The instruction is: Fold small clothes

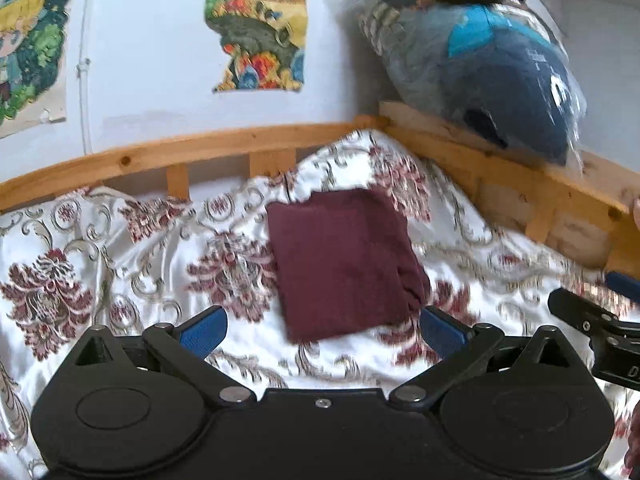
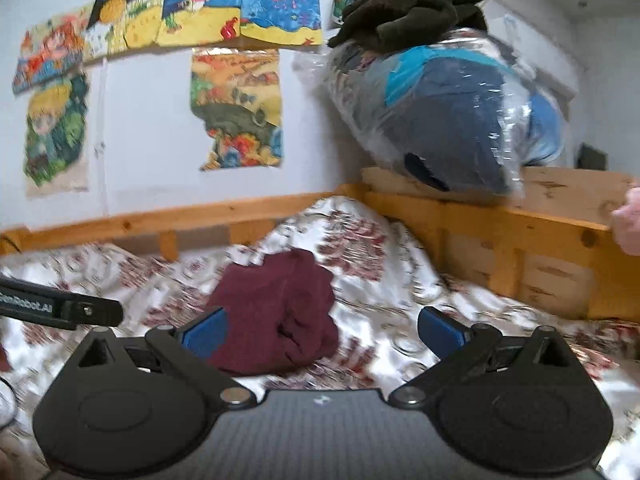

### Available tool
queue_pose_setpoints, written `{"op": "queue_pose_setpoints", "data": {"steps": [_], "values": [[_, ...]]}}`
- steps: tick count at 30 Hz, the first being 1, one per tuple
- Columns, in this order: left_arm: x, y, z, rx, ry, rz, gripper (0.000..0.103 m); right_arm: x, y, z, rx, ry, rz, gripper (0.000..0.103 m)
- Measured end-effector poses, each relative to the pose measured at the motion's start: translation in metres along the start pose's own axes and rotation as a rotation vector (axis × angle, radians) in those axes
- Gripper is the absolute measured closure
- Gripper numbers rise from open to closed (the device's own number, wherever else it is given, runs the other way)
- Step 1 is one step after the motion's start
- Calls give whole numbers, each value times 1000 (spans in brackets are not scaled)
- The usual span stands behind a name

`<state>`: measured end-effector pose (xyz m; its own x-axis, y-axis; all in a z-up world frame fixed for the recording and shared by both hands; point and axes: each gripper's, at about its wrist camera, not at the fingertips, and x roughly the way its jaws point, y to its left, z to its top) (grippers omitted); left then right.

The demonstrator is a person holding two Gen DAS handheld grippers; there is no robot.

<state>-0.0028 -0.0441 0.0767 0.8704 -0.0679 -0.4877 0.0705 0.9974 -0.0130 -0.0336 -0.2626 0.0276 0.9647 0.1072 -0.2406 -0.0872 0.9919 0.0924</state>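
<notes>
A dark maroon cloth (image 1: 340,264), folded into a rough square, lies flat on the floral bedspread (image 1: 120,248). My left gripper (image 1: 322,330) is open and empty, just short of the cloth's near edge. In the right wrist view the same maroon cloth (image 2: 276,312) lies ahead and left, its near right corner bunched. My right gripper (image 2: 322,330) is open and empty, with its left blue finger (image 2: 206,330) in front of the cloth. The right gripper also shows at the right edge of the left wrist view (image 1: 592,320).
A wooden bed rail (image 1: 200,152) runs along the back and the right side (image 2: 500,220). A plastic-wrapped blue bundle (image 2: 448,120) with a dark garment (image 2: 412,4) on top rests on the right rail. Children's pictures (image 2: 236,108) hang on the wall.
</notes>
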Motion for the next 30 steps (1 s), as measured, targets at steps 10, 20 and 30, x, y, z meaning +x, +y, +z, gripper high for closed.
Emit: {"op": "queue_pose_setpoints", "data": {"steps": [10,20,30], "values": [[28,8,-42,-59,62,30,1,5,1,-33,37,85,-22,0],[41,11,-60,-69,84,75,1,11,6,-50,35,85,-109,0],[42,16,-61,-102,103,71,1,11,6,-48,26,92,-99,0]]}}
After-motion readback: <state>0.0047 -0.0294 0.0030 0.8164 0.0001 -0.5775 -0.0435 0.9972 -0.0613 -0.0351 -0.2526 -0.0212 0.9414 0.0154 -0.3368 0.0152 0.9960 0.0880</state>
